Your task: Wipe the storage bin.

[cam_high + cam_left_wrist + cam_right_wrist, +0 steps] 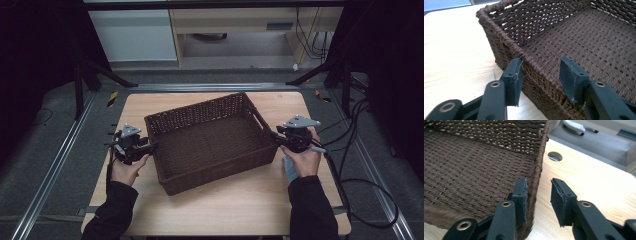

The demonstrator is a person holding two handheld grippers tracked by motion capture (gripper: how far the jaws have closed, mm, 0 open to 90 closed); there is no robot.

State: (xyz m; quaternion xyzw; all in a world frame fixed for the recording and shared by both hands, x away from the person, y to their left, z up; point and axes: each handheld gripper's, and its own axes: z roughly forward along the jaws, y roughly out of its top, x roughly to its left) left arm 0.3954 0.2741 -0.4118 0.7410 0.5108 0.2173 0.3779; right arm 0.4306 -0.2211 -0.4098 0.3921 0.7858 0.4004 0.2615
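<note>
Black jaws of the left gripper are straddling the near wall of the brown woven basket, one pad touching the outer weave, the other standing off inside, so spread, not yet pinching. Right gripper is doing the same on the opposite wall: one pad lying against the inside of the rim, the other apart over the bare desk, jaws spread.

In the high view, left gripper is sitting at 9 o'clock of the basket, right gripper at 3 o'clock; each hand is coming in from 6 o'clock. Basket is resting flat at desk centre, skewed slightly, nothing inside.

Judgement: opposite-wall placement is setting up a balanced two-handed lift or shift; a pad either side of each wall is letting the weave be clamped without tipping. Grips need closing before any lift. Risk: soft weave flexing, one side slipping.

Round hole in the desk is lying beyond the basket corner.
</note>
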